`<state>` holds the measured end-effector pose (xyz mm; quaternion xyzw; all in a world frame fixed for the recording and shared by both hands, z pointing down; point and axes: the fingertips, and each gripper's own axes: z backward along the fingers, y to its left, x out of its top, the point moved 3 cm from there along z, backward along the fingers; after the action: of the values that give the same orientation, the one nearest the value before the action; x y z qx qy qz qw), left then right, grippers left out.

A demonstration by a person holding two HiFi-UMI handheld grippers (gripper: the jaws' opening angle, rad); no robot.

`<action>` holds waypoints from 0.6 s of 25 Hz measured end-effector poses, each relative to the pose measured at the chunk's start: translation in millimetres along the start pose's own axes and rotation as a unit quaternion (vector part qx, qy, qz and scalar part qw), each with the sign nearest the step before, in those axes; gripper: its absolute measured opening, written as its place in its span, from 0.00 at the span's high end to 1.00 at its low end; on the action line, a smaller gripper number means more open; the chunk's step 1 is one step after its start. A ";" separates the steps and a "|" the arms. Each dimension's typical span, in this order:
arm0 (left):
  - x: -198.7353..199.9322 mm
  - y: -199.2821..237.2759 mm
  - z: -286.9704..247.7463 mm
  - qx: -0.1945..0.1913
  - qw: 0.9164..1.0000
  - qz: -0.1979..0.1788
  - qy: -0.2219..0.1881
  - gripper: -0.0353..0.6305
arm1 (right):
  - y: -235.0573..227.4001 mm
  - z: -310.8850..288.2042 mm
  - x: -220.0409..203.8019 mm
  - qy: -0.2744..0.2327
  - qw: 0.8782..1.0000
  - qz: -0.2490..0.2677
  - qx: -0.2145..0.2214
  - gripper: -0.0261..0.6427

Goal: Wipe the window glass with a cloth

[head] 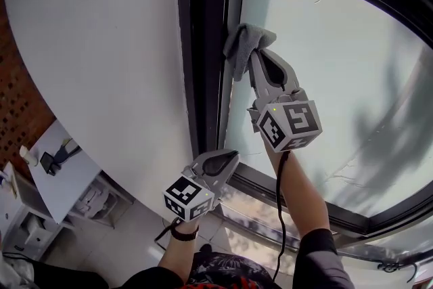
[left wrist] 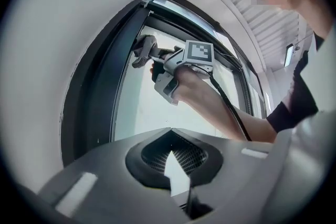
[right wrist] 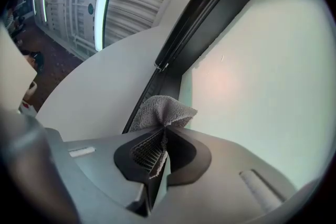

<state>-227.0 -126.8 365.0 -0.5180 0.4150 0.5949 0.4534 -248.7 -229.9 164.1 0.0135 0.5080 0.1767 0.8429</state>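
Observation:
A grey cloth (head: 243, 44) is pressed to the window glass (head: 338, 64) at its left edge, beside the dark frame (head: 203, 44). My right gripper (head: 252, 54) is shut on the cloth, which bunches out past its tips (right wrist: 160, 113) in the right gripper view, against the pale glass (right wrist: 262, 60). My left gripper (head: 231, 156) hangs lower, near the window's bottom left corner, shut with nothing in it. Its view looks up along its jaws (left wrist: 170, 134) at the right gripper (left wrist: 144, 50) and the cloth (left wrist: 140, 59).
A white wall (head: 101, 44) runs left of the frame. The bottom frame rail (head: 325, 210) crosses under the glass. Far below on the left stand a white desk (head: 61, 172) and a brick wall (head: 17, 98).

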 end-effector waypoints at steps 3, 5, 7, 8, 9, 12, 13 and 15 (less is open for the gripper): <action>2.6 3.0 0.8 -0.001 1.000 -0.004 0.001 0.96 | -2.0 4.7 -0.8 0.002 1.000 -0.007 0.003 0.94; 4.1 1.7 -3.2 -0.008 1.000 -0.005 0.001 0.96 | -7.2 12.6 1.8 0.001 1.000 -0.013 -0.001 0.94; 3.9 -5.5 -9.9 -0.023 1.000 -0.005 0.003 0.96 | -14.5 26.4 7.4 -0.001 1.000 -0.012 -0.012 0.94; 3.2 -10.4 -14.2 -0.033 0.999 -0.005 0.005 0.96 | -19.2 35.0 10.6 -0.001 1.000 -0.012 -0.019 0.94; 2.4 -15.2 -19.1 -0.042 0.999 -0.005 0.008 0.96 | -24.4 43.4 13.6 -0.001 1.000 -0.011 -0.026 0.94; 1.0 -25.1 -37.2 -0.058 0.998 -0.011 0.014 0.96 | -40.9 65.6 21.2 0.000 0.999 -0.005 -0.045 0.94; 0.5 -29.1 -43.3 -0.064 0.998 -0.013 0.015 0.96 | -46.7 74.6 23.7 0.001 0.999 -0.002 -0.054 0.94; -0.7 -39.9 -52.7 -0.082 0.996 -0.012 0.015 0.96 | -57.9 96.2 28.8 0.005 0.997 0.007 -0.078 0.94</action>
<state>-175.6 -167.9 358.5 -0.5673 0.3658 0.6132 0.4103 -137.2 -260.1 174.4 -0.0493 0.4965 0.2214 0.8379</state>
